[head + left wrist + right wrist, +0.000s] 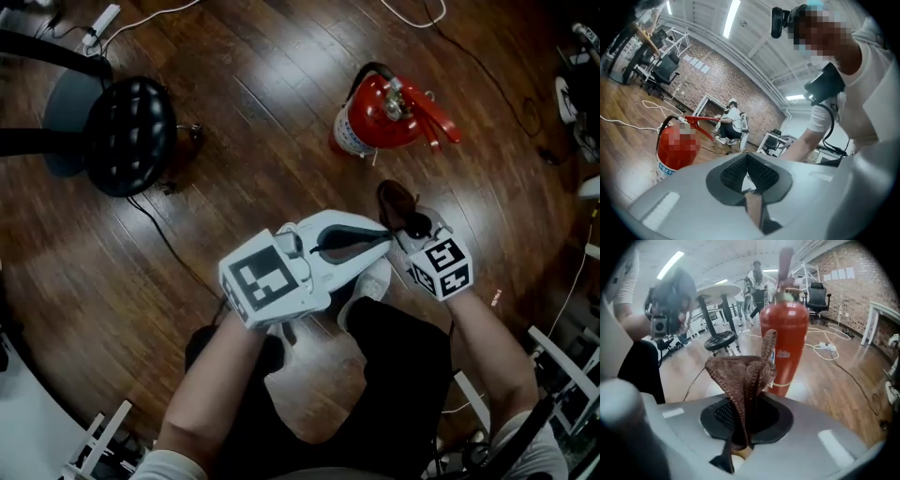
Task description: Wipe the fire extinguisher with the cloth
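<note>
Dark wood floor [262,103] runs under everything, with cables trailing along the far edge. At far left a black stool [129,134] stands on its round base.

Your left gripper [384,236] lies across the middle, marker cube toward you and jaws pointing right. In the left gripper view the ribbed pads meet at the tips with nothing between them.

Ahead and a little right, the red fire extinguisher [370,117] stands upright on the floor. It has a white label band low on the cylinder, a black hose and a red handle on top.

Your right gripper [740,420] is clamped on the brown cloth [740,373]. The knit fabric bunches up out of the jaws, one corner sticking upward. In the head view the cloth sits near the extinguisher's base but apart from it. The left gripper's tips are just beside the cloth.
</note>
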